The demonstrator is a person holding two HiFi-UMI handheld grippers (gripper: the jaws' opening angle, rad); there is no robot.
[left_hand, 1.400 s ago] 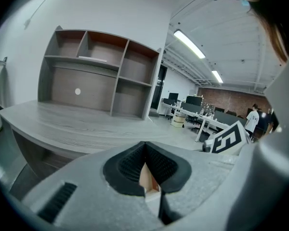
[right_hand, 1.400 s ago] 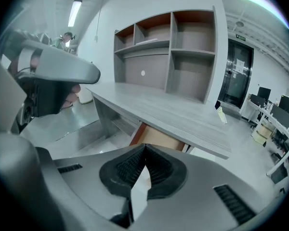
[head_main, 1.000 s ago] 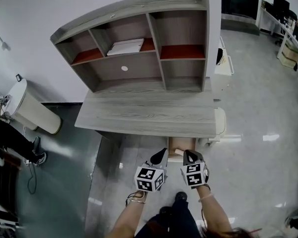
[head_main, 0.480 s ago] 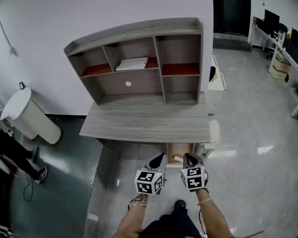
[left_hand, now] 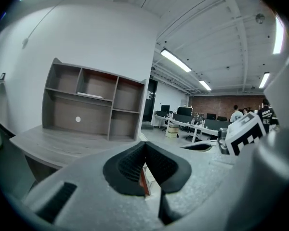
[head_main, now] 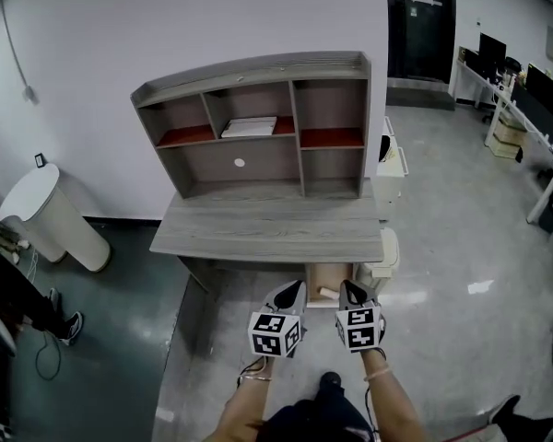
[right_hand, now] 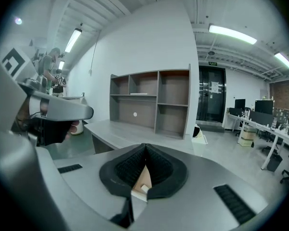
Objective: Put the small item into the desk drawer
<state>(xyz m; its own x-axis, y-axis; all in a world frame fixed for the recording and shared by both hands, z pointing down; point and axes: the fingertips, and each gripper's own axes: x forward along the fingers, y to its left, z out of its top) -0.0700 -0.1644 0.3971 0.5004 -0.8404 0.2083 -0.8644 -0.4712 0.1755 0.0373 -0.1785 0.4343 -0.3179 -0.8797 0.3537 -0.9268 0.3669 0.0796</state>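
1. Worktop (head_main: 267, 233): a grey wood-grain desk against the white wall. A shelf unit (head_main: 258, 127) stands along its back edge.
2. Flat white stack (head_main: 250, 126): it lies in the shelf unit's upper middle compartment, on a red-lined shelf.
3. Drawer (head_main: 330, 274): it is pulled out from under the worktop's front edge, close to the front right corner. Its pale wooden inside is open to the head view.
4. Small item (head_main: 324, 291): a pale piece that lies inside the drawer, toward the drawer's outer end. In the head view I see it between the tips of the two grippers. Its shape is too small for me to make out.
5. Left gripper (head_main: 295, 289): I hold it in front of the drawer, apart from it. Its own view shows the black ribbed pads pressed together with nothing between them.
6. Right gripper (head_main: 350, 289): it hangs just beside the left one, at the drawer's right side. The jaws are fully closed and hold nothing. The drawer and the small item show through the gap below the pads.
7. White bin (head_main: 46, 215): it stands on the floor, well off the worktop's left edge.
8. White cabinet (head_main: 387, 168): it stands on the floor beside the worktop's right edge.
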